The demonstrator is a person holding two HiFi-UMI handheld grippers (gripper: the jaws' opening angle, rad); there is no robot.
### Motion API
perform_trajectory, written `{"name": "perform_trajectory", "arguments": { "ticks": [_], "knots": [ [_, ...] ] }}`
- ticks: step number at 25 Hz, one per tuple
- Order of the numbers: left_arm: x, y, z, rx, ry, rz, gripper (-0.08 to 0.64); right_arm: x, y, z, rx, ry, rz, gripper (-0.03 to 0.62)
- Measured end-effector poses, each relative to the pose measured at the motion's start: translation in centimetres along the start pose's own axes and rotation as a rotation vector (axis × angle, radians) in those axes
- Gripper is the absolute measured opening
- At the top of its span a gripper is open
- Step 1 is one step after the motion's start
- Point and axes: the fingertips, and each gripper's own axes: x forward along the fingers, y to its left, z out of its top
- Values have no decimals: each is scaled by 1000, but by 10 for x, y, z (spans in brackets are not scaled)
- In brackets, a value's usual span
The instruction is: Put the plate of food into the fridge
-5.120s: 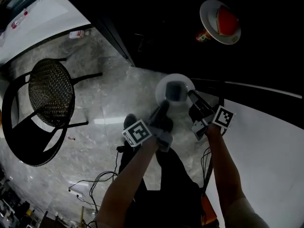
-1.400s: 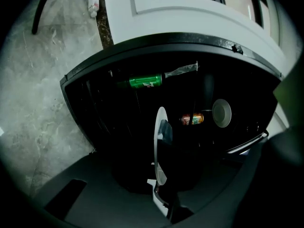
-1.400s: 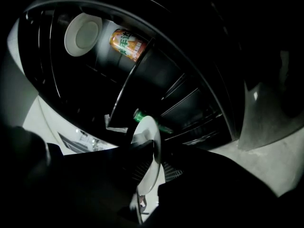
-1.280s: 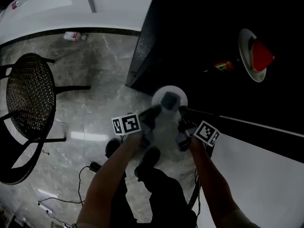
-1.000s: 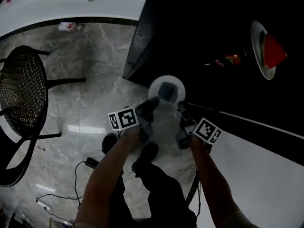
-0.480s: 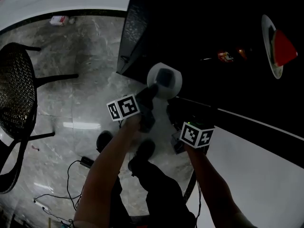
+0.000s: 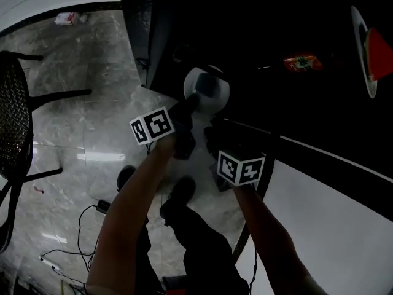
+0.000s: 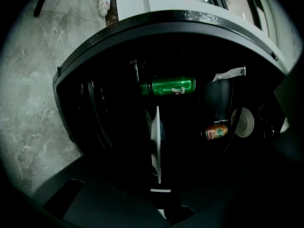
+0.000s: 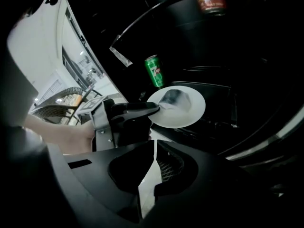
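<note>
A white plate (image 7: 215,98) bearing a dark lump of food (image 7: 210,86) hangs at the mouth of the dark fridge (image 7: 264,23). My left gripper (image 7: 194,101) is shut on its near rim. In the left gripper view the plate (image 8: 156,141) is edge-on, rising straight from the left gripper (image 8: 159,186). The right gripper view shows the plate (image 9: 187,113) flat, with the left gripper (image 9: 153,109) pinching its edge. My right gripper (image 7: 213,133) sits just below and right of the plate, apart from it. Its jaws (image 9: 154,148) are closing, nearly together, with nothing between them.
Inside the fridge are a green can (image 8: 173,86), an orange can (image 8: 216,132) and a second plate with a red wedge (image 7: 371,48). A dark wire chair (image 7: 13,128) stands at the left on the marble floor. Cables (image 7: 83,223) lie by the person's feet.
My right gripper has come off the plate, drawn back and brought its jaws together. My left gripper has carried the plate further up into the fridge opening.
</note>
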Motion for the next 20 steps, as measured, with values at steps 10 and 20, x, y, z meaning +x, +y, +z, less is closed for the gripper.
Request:
{"name": "perform_trajectory", "arguments": {
  "ticks": [10, 20],
  "knots": [
    [20, 5, 2, 1, 42, -6, 26, 35, -18, 21, -49, -34, -67, 32],
    [18, -15, -20, 121, 248, -74, 132, 42, -31, 45, -57, -52, -102, 32]
  ]
}}
